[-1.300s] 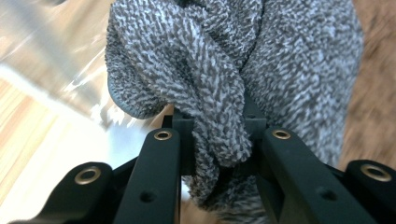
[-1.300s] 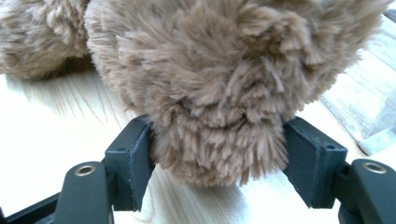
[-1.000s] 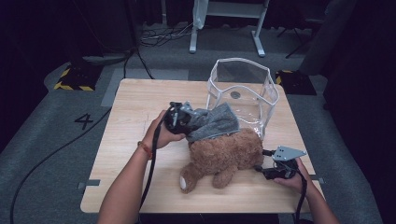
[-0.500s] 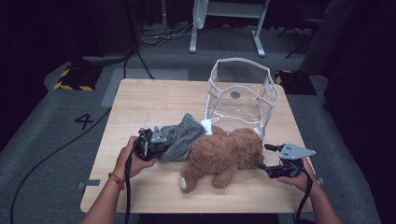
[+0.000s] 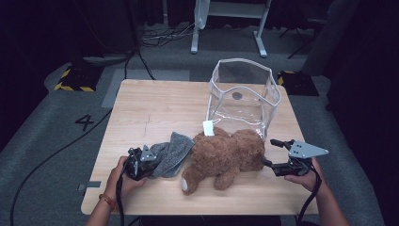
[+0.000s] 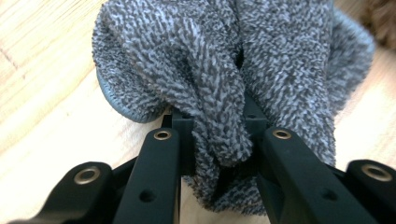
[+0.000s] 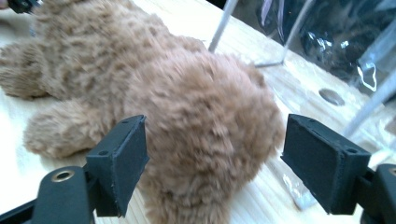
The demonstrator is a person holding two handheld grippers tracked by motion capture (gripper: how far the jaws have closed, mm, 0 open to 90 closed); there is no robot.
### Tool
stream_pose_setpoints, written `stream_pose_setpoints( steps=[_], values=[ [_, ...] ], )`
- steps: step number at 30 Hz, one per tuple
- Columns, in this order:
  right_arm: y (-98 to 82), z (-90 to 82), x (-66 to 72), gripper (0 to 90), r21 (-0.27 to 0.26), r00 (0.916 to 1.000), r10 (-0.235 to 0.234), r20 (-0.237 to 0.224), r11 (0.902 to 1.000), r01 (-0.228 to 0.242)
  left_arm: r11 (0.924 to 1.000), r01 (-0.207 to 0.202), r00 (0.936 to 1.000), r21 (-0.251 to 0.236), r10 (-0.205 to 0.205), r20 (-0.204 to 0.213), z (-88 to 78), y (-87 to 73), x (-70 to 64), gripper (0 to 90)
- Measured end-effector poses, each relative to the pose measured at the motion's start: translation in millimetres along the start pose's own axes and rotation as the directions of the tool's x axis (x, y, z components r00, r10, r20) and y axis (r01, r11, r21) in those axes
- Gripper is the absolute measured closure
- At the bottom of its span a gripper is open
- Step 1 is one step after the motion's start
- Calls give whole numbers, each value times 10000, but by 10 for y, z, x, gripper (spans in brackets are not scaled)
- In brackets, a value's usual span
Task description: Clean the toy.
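**Left gripper clamps grey knit cloth; right gripper spread around the teddy bear's end**

Left gripper (image 5: 143, 162): jaws pinched tight on a bunched fold of the grey knit cloth (image 6: 233, 79). In the left gripper view the fold sits squeezed between the two black jaws, the rest of the cloth heaped just ahead on the wood. High view: gripper low at the front-left of the table (image 5: 150, 108), held by the person's left hand (image 5: 120, 176); the cloth (image 5: 171, 153) trails from the jaws to the right and touches the bear's side.

Right gripper (image 5: 275, 153): jaws apart, having just been opening. Right gripper view shows the rounded end of the brown teddy bear (image 7: 187, 135) between the two pads; the left pad (image 7: 123, 158) looks right at the fur, the right pad (image 7: 322, 158) stands clear of it, so no grip. High view: gripper at the front-right, in the person's right hand (image 5: 301, 176), grey three-cornered plate on top, pointing left at the bear.

Teddy bear (image 5: 226, 153) lies on its side at the front-middle of the table, between the two grippers, a white tag at its top edge. Just behind it stands a clear plastic bag (image 5: 244, 92) with white trim, open at the top, upright, its front wall near or touching the bear; cannot tell which.
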State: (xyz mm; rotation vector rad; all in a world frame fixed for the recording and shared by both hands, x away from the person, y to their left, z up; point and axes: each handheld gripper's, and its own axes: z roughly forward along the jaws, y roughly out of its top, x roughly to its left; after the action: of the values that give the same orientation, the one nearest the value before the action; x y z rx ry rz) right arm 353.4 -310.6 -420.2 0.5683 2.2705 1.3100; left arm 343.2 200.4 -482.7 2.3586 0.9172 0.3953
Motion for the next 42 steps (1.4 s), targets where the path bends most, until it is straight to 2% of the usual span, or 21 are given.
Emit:
stream_pose_setpoints(
  steps=[3,5,6,12,16,21,23,26,30,32,36,37,40,41,42],
  values=[
    [102,4,31,223,-84,9998,-198,-62,9998,198,9996,-2,10000,-295,3,18,-15,-23,-12,731],
    [176,30,66,223,-41,9993,-323,-162,9995,322,9999,-152,9991,-44,150,-388,-4,-3,-44,731],
    [209,48,88,223,-45,9987,-451,-231,9990,450,9999,-135,9992,-90,132,-388,-2,3,-43,731],
    [401,184,231,220,-62,9928,-895,-801,9960,893,9990,359,9973,-249,-374,-633,54,10,30,731],
    [519,323,355,215,32,9826,-1331,-1292,9909,1347,9982,490,9969,-338,-510,-600,79,16,57,725],
    [605,516,477,211,311,9709,-1518,-1850,9866,1602,9968,671,9950,-442,-701,-706,63,-9,91,700],
    [630,594,506,212,562,9685,-1641,-1872,9826,1773,9950,813,9936,-584,-855,-733,46,-28,103,696],
    [670,689,512,192,873,9695,-1657,-1806,9791,1836,9932,957,9919,-658,-1007,-777,22,-58,133,694],
    [727,798,521,171,1294,9634,-1828,-1963,9691,2102,9913,1126,9896,-687,-1181,-816,6,-85,156,695],
    [750,863,530,166,1653,9592,-1908,-2087,9598,2268,9917,1110,9900,-653,-1161,-797,-5,-89,167,692],
    [765,993,546,147,2027,9581,-1888,-2156,9511,2330,9926,1035,9917,-634,-1078,-701,12,-92,150,681],
    [765,1023,554,132,2101,9546,-2017,-2194,9457,2481,9923,1053,9919,-645,-1095,-648,17,-91,147,680],
    [764,1106,568,35,2348,9547,-2019,-2185,9387,2523,9911,1124,9921,-710,-1160,-485,32,-90,138,666],
    [752,1137,571,0,2560,9533,-2050,-2216,9311,2597,9917,1076,9929,-706,-1108,-428,32,-89,137,663],
    [729,1175,574,0,2870,9515,-2094,-2254,9190,2702,9912,1129,9926,-696,-1156,-370,33,-90,129,662]
  ],
)
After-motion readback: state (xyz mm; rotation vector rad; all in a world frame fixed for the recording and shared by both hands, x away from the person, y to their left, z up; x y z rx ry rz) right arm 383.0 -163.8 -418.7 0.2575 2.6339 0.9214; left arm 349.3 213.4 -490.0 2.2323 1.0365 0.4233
